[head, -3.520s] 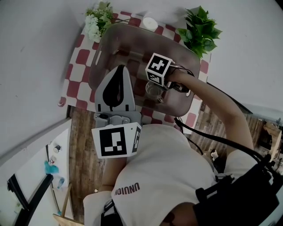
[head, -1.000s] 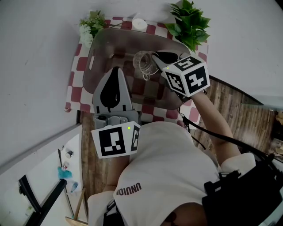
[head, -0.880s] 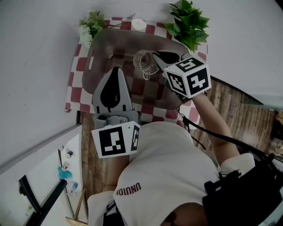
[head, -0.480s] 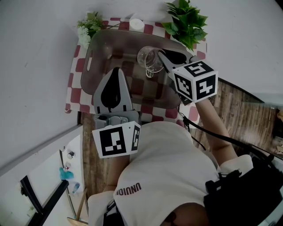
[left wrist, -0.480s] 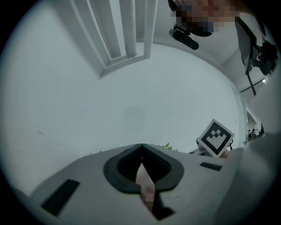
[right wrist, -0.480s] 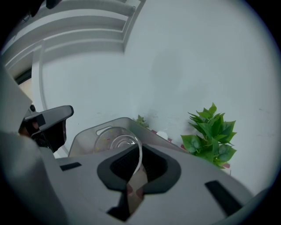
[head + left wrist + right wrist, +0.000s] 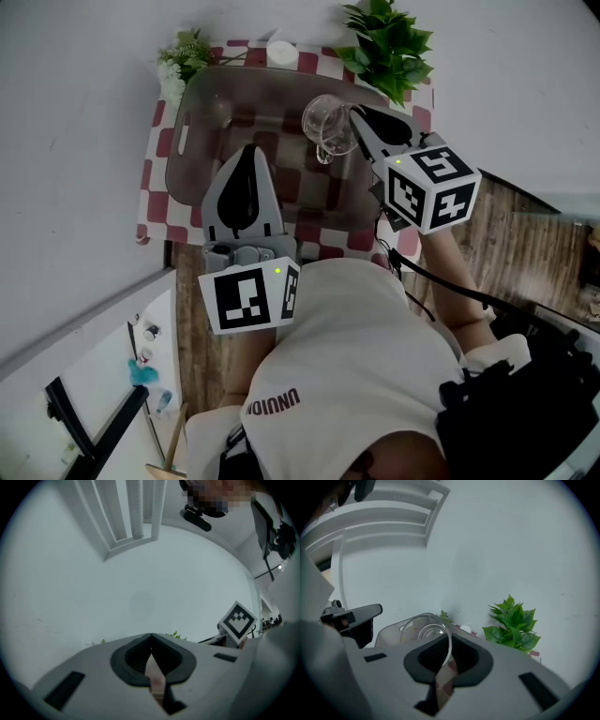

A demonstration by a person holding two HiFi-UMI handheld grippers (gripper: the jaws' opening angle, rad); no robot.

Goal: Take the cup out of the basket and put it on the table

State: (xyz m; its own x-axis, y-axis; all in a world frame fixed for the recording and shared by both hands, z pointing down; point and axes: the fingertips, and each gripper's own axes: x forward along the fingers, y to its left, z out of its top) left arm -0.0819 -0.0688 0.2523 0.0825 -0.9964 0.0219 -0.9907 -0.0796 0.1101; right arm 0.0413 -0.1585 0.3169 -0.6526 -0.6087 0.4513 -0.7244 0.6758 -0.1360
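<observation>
A clear glass cup (image 7: 323, 122) hangs tilted above the translucent grey basket (image 7: 187, 150), lifted out of it. My right gripper (image 7: 354, 114) is shut on the cup's rim; in the right gripper view the glass rim (image 7: 425, 627) runs down between the jaws of the right gripper (image 7: 449, 641). My left gripper (image 7: 251, 152) hovers level over the basket's near edge, its jaws closed together with nothing between them. In the left gripper view the left gripper (image 7: 150, 637) faces a bare white wall.
The basket stands on a small table with a red-and-white checked cloth (image 7: 155, 202). A green leafy plant (image 7: 386, 47) is at the far right corner, white flowers (image 7: 178, 66) at the far left, a small white round object (image 7: 281, 53) between them. Wooden floor (image 7: 487, 234) lies to the right.
My right gripper has risen and moved right with the cup, carrying it from the basket's middle toward its far right side. The left gripper has stayed put.
</observation>
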